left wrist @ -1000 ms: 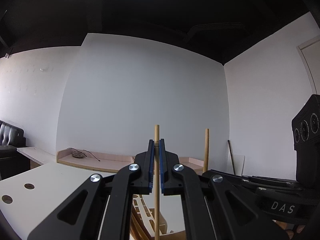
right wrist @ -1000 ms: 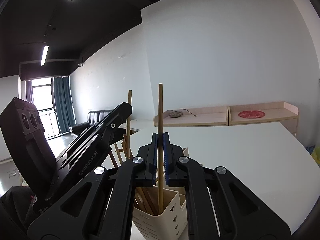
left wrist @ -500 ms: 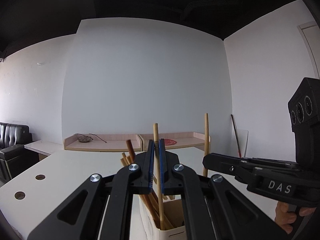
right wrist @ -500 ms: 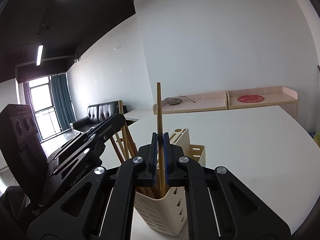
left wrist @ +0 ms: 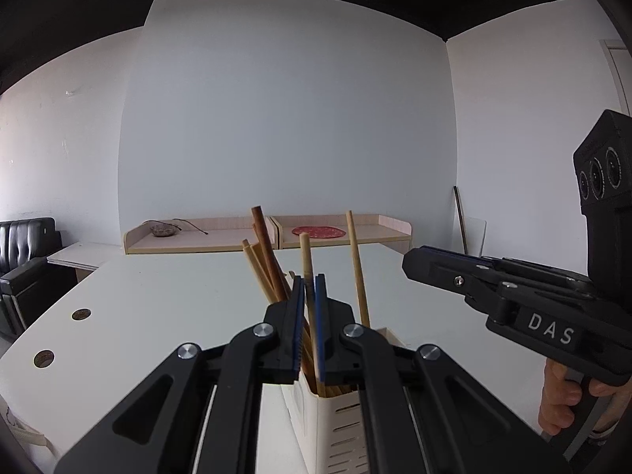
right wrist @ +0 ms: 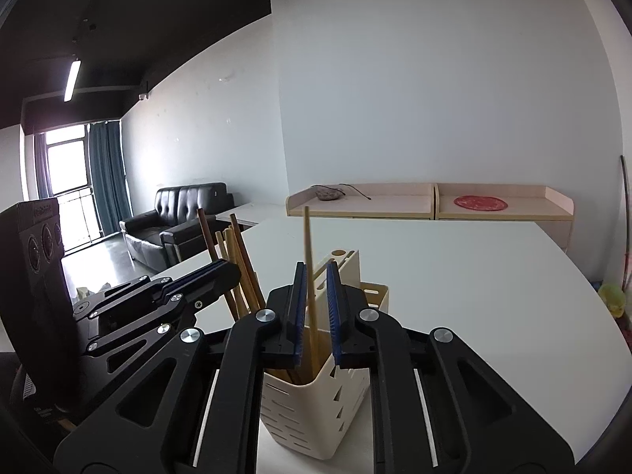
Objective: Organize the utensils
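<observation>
1. Now your left gripper [left wrist: 309,316] is clamped on a chopstick [left wrist: 305,252] standing in the holder [left wrist: 339,430].
2. Your right gripper [right wrist: 316,308] is opening; its chopstick [right wrist: 307,237] stands loose between the jaws, in the same holder [right wrist: 316,407].

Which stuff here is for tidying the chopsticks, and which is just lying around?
For the job:
- chopsticks
- cream holder
- left claw
- right claw

Just lying about:
- red mat
- black sofa
- stone
</observation>
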Action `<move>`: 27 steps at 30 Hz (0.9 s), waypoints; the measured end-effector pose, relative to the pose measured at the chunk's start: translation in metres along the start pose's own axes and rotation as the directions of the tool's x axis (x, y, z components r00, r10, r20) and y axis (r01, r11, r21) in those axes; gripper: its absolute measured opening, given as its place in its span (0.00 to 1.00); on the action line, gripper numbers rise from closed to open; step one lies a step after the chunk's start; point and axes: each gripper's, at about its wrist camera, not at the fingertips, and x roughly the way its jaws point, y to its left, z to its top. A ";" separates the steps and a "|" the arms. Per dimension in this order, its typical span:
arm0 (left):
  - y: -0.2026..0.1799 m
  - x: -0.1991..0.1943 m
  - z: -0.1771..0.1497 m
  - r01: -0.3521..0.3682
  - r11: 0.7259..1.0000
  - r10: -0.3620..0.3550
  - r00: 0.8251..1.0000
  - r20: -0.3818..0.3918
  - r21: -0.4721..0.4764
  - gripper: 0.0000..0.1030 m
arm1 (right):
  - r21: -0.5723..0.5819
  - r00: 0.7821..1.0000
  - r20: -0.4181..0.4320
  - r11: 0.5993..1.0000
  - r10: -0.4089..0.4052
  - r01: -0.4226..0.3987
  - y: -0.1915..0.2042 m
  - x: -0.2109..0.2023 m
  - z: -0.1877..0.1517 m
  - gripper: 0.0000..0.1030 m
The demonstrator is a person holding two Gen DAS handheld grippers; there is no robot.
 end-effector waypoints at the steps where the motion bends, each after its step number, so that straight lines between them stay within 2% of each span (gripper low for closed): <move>1: 0.001 0.001 -0.001 0.002 1.000 -0.002 1.000 -0.014 -0.004 0.07 | -0.001 1.000 -0.002 1.000 0.002 -0.002 0.000 0.000 0.000 0.10; 5: 0.005 -0.003 -0.004 0.035 0.999 -0.036 0.999 -0.039 -0.014 0.17 | 0.006 1.000 0.016 1.000 0.012 -0.013 0.002 -0.011 -0.001 0.25; 6: 0.005 -0.005 -0.004 0.032 0.999 -0.033 0.999 -0.037 -0.011 0.21 | 0.009 1.000 0.019 1.000 0.017 -0.018 0.002 -0.014 -0.001 0.25; 7: 0.005 -0.007 -0.005 0.023 1.000 -0.023 0.999 -0.034 -0.010 0.35 | 0.014 0.999 0.023 1.000 0.021 -0.022 0.003 -0.017 -0.001 0.25; 8: 0.006 -0.010 -0.006 0.020 1.000 -0.021 0.999 -0.026 -0.015 0.40 | 0.017 0.999 0.025 1.000 0.025 -0.025 0.002 -0.020 -0.001 0.27; 13: 0.008 -0.024 -0.002 0.045 0.999 -0.045 0.999 0.002 -0.019 0.46 | 0.024 0.998 0.049 0.999 0.029 -0.030 0.003 -0.038 0.001 0.38; 14: 0.009 -0.028 -0.001 0.044 0.999 -0.044 0.999 0.010 -0.019 0.48 | 0.028 0.998 0.053 0.999 0.024 -0.026 0.004 -0.042 0.001 0.44; 16: 0.012 -0.037 0.001 0.033 0.999 -0.033 0.999 0.021 -0.024 0.57 | 0.030 0.998 0.057 1.000 0.004 -0.006 0.006 -0.049 0.001 0.53; 18: 0.013 -0.046 -0.001 0.017 0.999 -0.017 1.000 0.013 -0.029 0.62 | 0.030 0.998 0.061 1.000 -0.011 0.009 0.007 -0.055 -0.003 0.66; 19: 0.014 -0.048 -0.003 0.013 1.000 -0.013 1.000 0.003 -0.027 0.66 | 0.033 0.998 0.057 0.999 -0.007 0.005 0.007 -0.056 -0.006 0.68; 23: 0.013 -0.058 -0.015 -0.005 1.000 0.005 1.000 0.008 -0.014 0.88 | 0.094 0.998 0.054 0.995 0.009 -0.014 -0.001 -0.060 -0.020 0.87; 25: 0.013 -0.059 -0.021 -0.016 1.000 0.016 1.000 0.008 -0.010 0.92 | 0.105 0.998 0.059 0.994 0.013 -0.019 -0.005 -0.060 -0.026 0.92; 27: 0.012 -0.058 -0.028 -0.032 0.999 0.032 0.999 0.001 -0.007 0.95 | 0.095 0.999 0.053 0.995 0.011 -0.016 -0.008 -0.058 -0.034 0.92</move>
